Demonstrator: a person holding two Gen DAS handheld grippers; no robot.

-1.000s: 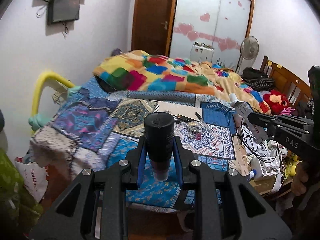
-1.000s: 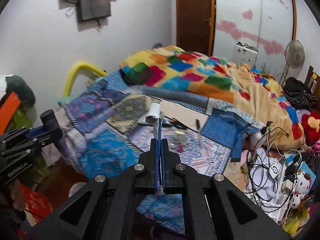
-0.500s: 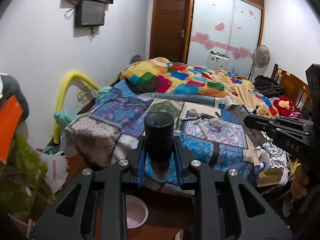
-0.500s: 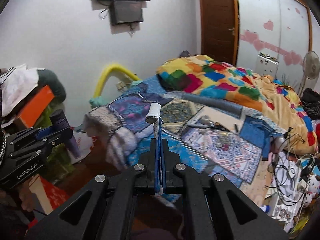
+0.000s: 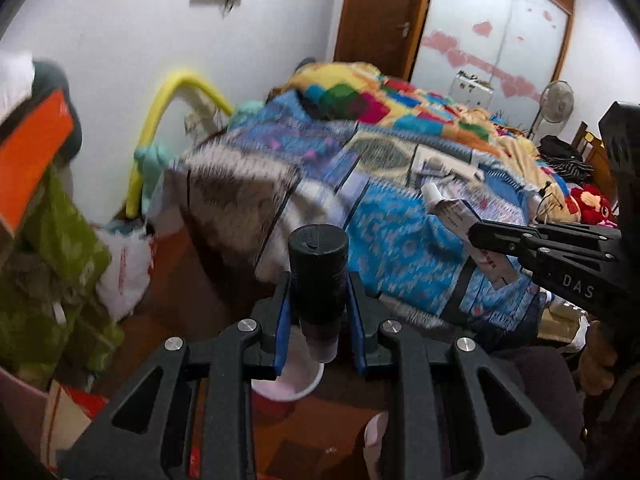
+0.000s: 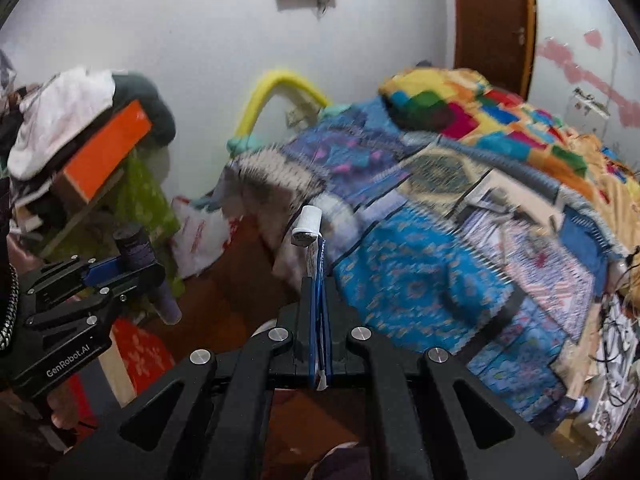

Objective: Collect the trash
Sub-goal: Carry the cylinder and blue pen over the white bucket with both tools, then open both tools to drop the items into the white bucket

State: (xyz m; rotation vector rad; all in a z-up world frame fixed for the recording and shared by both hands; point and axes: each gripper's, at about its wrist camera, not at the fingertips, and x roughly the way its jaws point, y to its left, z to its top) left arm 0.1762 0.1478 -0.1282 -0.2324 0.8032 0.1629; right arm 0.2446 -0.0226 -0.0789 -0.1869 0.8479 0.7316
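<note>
Left wrist view: the left tongs clamp a dark cylindrical plastic bottle with a black flip cap, its body upright between the blue pads, which press on both sides of it. Below the bottle's pale lower end sits a round white bin with a pinkish liner on the reddish-brown floor (only part of its rim shows behind the tongs). At the right of this view the right tongs reach in, closed flat on a squeezed white tube with a white screw cap; the cap end points up and to the left.

In the right wrist view those tongs are fully closed on the flattened tail of the tube, which stands up out of the pads with its cap on top. The left tongs appear at the left edge with the dark bottle held crosswise.

Behind both lies a bed covered with a blue patterned patchwork blanket, blurred, with a brightly coloured block quilt bunched farther back. A yellow curved foam tube leans by the white wall, near a white plastic bag and a green printed cloth. An orange box tops a pile at left.
</note>
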